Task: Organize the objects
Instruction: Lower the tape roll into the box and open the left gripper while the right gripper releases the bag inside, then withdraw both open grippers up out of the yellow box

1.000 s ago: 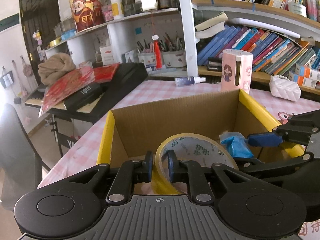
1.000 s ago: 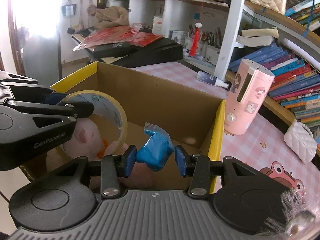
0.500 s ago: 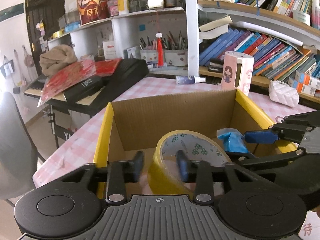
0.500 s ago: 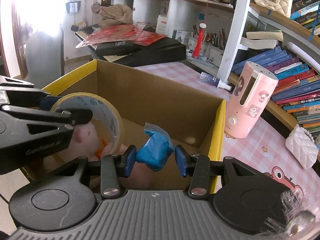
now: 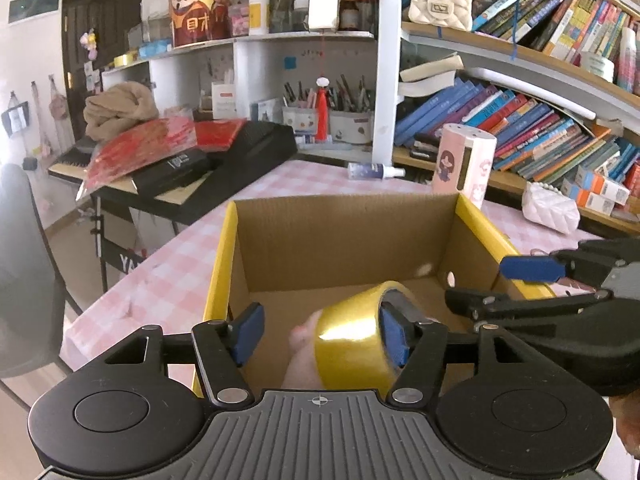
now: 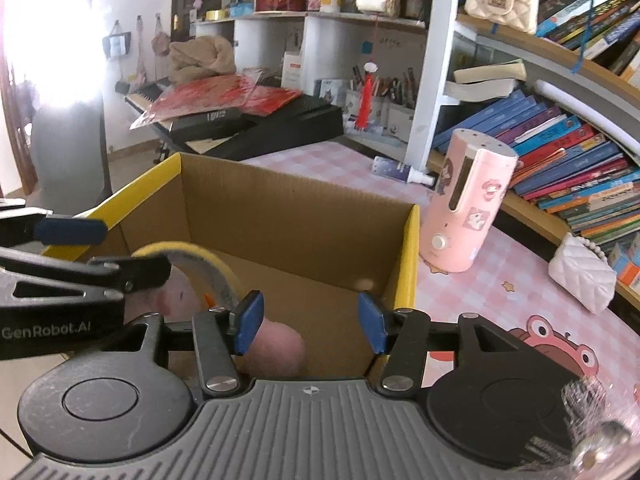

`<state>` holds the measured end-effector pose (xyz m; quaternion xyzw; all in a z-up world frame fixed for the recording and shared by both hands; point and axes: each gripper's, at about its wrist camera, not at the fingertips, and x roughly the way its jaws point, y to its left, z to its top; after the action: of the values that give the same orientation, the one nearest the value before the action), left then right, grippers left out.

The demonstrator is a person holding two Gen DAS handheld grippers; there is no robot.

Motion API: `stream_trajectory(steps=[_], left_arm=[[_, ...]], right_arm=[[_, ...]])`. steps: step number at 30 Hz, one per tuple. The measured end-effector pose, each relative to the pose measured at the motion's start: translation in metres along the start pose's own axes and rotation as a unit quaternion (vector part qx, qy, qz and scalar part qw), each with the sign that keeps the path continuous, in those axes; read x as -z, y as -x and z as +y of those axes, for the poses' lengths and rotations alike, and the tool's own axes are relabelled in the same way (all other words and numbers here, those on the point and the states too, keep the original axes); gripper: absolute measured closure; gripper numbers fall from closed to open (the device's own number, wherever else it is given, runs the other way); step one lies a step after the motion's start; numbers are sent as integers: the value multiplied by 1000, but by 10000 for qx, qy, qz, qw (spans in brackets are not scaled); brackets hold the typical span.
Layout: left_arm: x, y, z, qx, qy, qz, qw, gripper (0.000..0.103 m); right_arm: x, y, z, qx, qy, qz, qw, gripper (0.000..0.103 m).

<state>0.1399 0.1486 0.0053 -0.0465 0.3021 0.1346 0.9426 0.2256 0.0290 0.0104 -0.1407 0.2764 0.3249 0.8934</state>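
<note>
Left gripper [image 5: 322, 330] jaws spread, blue pads empty | right gripper [image 6: 311, 322] likewise agape | glossy yellow tape roll [image 5: 352, 336] tilted on soft pink plush [image 6: 276, 350] inside corrugated yellow-rimmed cardboard box [image 5: 344, 240]

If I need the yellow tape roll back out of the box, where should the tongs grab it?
Pinch the tape roll through its band wall, one finger inside the hollow core, one outside, coming from above. It sits tilted on the pink plush toy in the cardboard box, open side facing right.
</note>
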Motion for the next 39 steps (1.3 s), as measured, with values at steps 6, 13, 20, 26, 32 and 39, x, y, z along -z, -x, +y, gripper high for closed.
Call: stream_trajectory(steps=[6, 13, 20, 26, 32, 39], left_arm=[[6, 16, 5, 217, 152, -131, 9996, 30], [14, 30, 7, 294, 170, -156, 9993, 26], [22, 45, 12, 329, 180, -219, 9991, 25], [29, 58, 19, 360, 205, -273, 9988, 25], [41, 76, 28, 346, 232, -349, 9985, 25], [59, 98, 40, 320, 308, -297, 9986, 25]], right_arm=[[7, 17, 1, 174, -219, -68, 9996, 43], [15, 36, 11, 356, -254, -122, 9990, 39], [22, 51, 21, 467, -314, -150, 9983, 39], [26, 62, 28, 586, -392, -189, 9973, 38], [33, 77, 39, 745, -527, -263, 9955, 37], [47, 97, 60, 780, -578, -263, 9949, 36]])
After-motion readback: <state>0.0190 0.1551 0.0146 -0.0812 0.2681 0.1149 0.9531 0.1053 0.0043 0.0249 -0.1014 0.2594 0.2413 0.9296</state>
